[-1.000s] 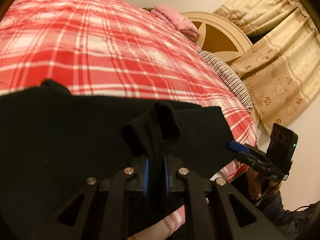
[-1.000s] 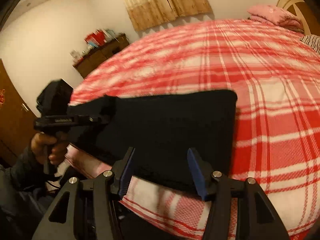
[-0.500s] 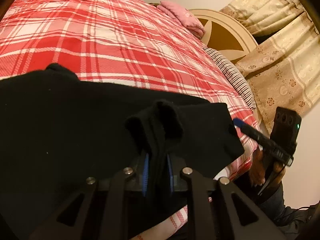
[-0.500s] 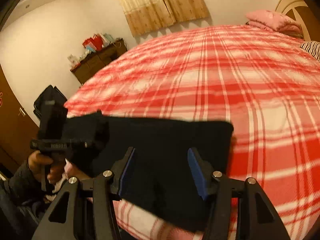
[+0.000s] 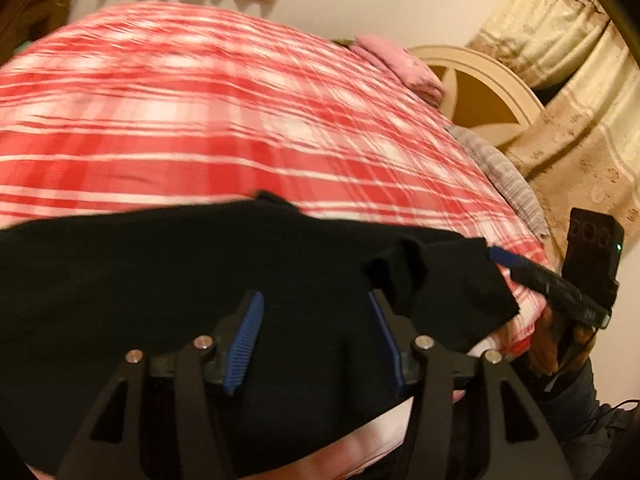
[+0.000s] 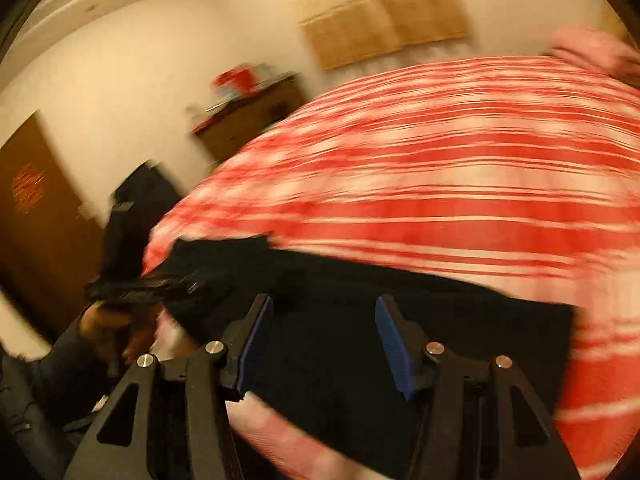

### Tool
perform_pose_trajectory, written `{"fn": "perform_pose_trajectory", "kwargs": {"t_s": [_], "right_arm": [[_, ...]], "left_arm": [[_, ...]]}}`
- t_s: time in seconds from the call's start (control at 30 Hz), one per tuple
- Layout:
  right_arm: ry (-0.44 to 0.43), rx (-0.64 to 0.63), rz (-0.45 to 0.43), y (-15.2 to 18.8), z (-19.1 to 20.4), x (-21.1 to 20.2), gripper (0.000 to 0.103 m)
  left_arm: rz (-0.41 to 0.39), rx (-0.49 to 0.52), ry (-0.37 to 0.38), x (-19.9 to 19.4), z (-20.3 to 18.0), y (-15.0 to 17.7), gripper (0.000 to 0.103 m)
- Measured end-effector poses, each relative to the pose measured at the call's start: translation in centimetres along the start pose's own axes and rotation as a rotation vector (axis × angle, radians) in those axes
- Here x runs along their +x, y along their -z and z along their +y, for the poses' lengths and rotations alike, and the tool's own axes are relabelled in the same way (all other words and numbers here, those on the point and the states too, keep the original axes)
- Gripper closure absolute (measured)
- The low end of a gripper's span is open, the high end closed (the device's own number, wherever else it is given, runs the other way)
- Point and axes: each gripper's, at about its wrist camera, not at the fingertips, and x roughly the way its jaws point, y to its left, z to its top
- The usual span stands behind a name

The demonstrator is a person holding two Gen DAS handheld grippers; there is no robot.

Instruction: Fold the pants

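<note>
The black pants (image 5: pixel 168 280) lie folded along the near edge of the red plaid bed (image 5: pixel 200 120), filling the lower half of the left wrist view and the lower centre of the right wrist view. One raised ridge of black cloth (image 5: pixel 400 276) stands just beside the right-hand blue pad of the left gripper (image 5: pixel 316 340); whether it touches that pad cannot be told. This gripper's jaws have just been opening and now stand apart over the flat cloth, pressing on nothing.

The right gripper (image 6: pixel 324 344) has its jaws apart too, hovering above the pants, with no cloth pinched between its two blue pads. In the left wrist view this gripper shows at the right edge, held in a hand (image 5: pixel 556 344).

Further out: one pink pillow (image 5: pixel 400 64) at the upper right, one striped pillow (image 5: pixel 508 176) beside it, a cream headboard (image 5: pixel 480 92), patterned curtains (image 5: pixel 580 100), and a wooden cabinet (image 6: pixel 248 120) at the upper left of the blurred right wrist view.
</note>
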Motion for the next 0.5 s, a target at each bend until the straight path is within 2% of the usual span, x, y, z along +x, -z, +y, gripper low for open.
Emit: {"fn": "perform_pose_trajectory", "kwargs": {"t_s": [0.07, 0.23, 0.3, 0.37, 0.47, 0.5], "right_arm": [[-0.041, -0.055, 0.028, -0.1, 2.2, 2.6, 0.048], [-0.105, -0.097, 0.12, 0.5, 4.3, 8.5, 0.048], [-0.048, -0.108, 0.179, 1.3, 4.3, 11.0, 0.047], [-0.056, -0.102, 0.161, 1.4, 4.4, 10.4, 0.047], [-0.063, -0.081, 0.145, 1.2, 4.4, 8.9, 0.048], [-0.055, -0.087, 0.137, 1.2, 4.5, 8.3, 0.048]], "left_arm": [[-0.04, -0.003, -0.083, -2.1, 1.6, 0.1, 0.047], [-0.1, -0.016, -0.292, -6.4, 6.3, 1.1, 0.047], [-0.119, -0.035, -0.385, -7.8, 8.6, 1.6, 0.047], [-0.134, -0.061, -0.455, -8.7, 10.6, 1.9, 0.047], [-0.142, -0.107, -0.494, -9.2, 12.9, 2.4, 0.046], [-0.142, -0.121, -0.481, -9.1, 13.4, 2.5, 0.046]]}}
